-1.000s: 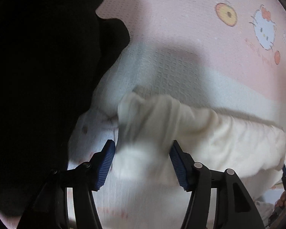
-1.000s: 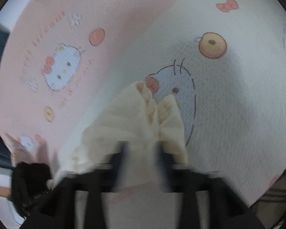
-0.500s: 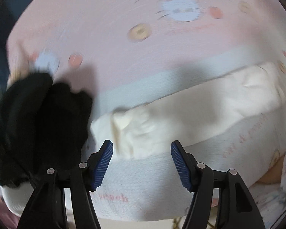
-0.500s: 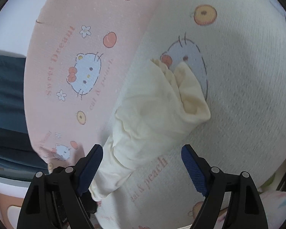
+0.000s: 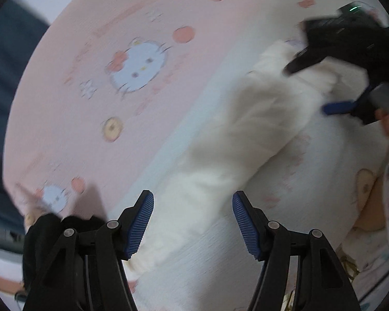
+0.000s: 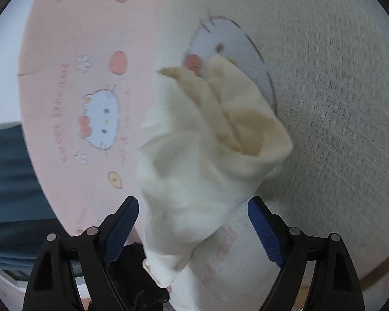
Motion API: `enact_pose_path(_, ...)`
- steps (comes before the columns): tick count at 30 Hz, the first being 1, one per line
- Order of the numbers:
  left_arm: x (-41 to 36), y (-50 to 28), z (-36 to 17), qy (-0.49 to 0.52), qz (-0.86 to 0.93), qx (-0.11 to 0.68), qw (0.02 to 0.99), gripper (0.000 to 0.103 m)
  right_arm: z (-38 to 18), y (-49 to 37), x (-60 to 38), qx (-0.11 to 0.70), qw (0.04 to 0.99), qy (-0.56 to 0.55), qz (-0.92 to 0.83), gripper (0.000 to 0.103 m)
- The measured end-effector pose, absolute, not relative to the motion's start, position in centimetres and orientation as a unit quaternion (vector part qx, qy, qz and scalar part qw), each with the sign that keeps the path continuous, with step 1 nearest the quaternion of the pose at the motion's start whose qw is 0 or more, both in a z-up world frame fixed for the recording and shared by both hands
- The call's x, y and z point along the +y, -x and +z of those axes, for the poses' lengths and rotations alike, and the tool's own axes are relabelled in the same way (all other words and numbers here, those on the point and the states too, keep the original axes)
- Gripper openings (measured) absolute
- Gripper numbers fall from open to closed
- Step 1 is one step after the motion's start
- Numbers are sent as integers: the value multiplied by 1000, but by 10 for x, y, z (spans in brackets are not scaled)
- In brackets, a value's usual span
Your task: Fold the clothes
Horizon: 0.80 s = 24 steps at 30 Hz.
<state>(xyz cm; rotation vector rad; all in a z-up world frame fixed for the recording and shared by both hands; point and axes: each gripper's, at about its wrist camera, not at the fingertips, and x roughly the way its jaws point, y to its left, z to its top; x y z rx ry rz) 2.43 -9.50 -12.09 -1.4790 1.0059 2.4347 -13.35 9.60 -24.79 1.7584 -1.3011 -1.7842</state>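
A cream-white garment [image 5: 246, 134] lies in a long folded strip on the pink and white cartoon-print bedsheet [image 5: 111, 26]. My left gripper [image 5: 193, 223] is open and empty over the strip's near end. In the right wrist view the garment [image 6: 202, 155] lies bunched, its far end folded open. My right gripper [image 6: 193, 226] is open and empty over it. The right gripper also shows in the left wrist view [image 5: 342, 85] at the strip's far end.
A black garment [image 5: 51, 230] lies at the sheet's near left edge and also shows in the right wrist view [image 6: 134, 277]. A dark blue surface [image 6: 10, 176] lies beyond the sheet's left edge. The sheet [image 6: 337, 103] stretches white to the right.
Both grippers have let go of the cream garment and drawn back from it. The left view has swung away from the black garment; the cream strip now lies on the sheet.
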Motion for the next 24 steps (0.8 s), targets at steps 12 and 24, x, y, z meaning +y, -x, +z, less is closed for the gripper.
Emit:
enact_pose_path(12,-52,-13,-159,486,791,342,147,61,-266,147,89,-529,188,-558,-611,98)
enact_pose_path(24,-36,2,-184,480,790,341,173,61,-275,154,89,-510,189,-567,-618,35)
